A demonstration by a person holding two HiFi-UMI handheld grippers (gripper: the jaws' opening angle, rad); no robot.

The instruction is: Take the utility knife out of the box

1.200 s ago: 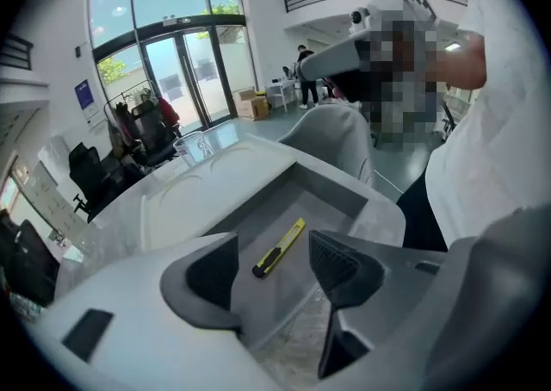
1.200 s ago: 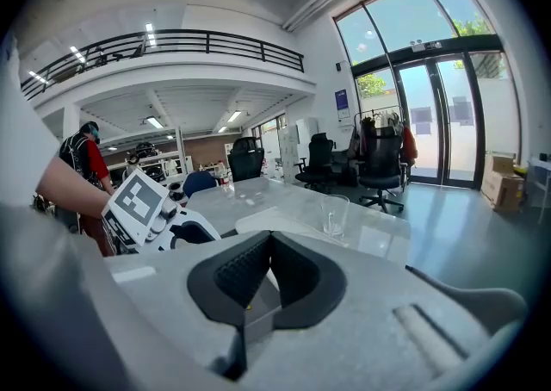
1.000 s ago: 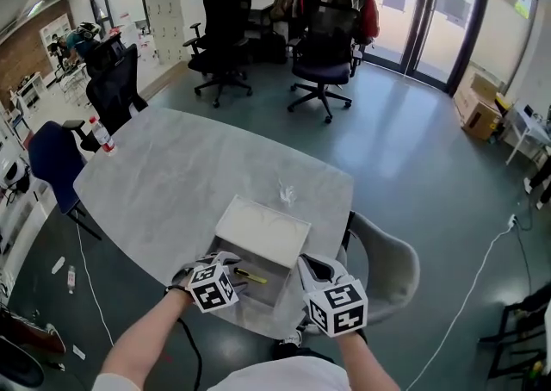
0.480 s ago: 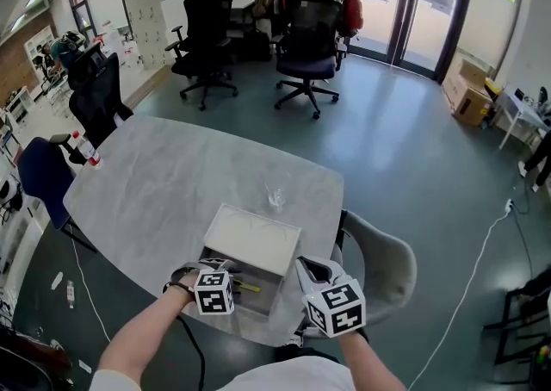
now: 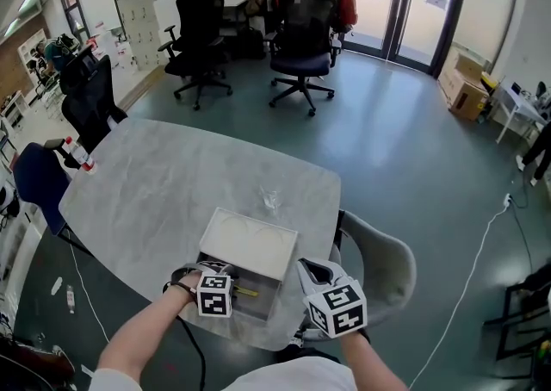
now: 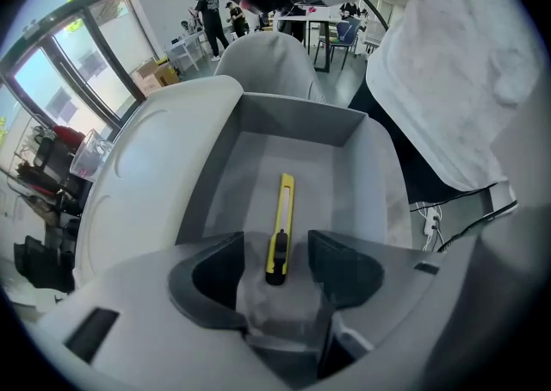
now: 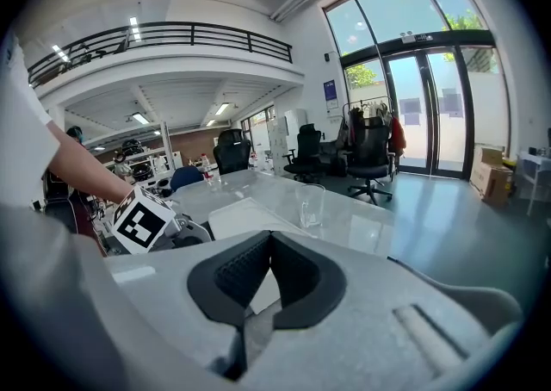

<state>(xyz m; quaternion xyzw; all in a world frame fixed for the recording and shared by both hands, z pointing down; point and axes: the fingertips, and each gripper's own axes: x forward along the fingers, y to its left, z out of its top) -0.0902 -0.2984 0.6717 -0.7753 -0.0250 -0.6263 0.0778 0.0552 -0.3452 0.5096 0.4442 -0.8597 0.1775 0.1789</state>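
Since the earlier frame, the left gripper had sunk lower into the open white rectangular box, angled down at the box floor. Its jaws stood apart, straddling the near end of the slim yellow plastic utility knife lying flat there. The right gripper, outside the box, was clenched on nothing. Judgement: the knife is light, stiff and smooth; grip it across its narrow body near the black slider.

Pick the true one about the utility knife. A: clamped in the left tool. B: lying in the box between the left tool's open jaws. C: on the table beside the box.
B: the utility knife lies on the box floor, the left tool open around its end.
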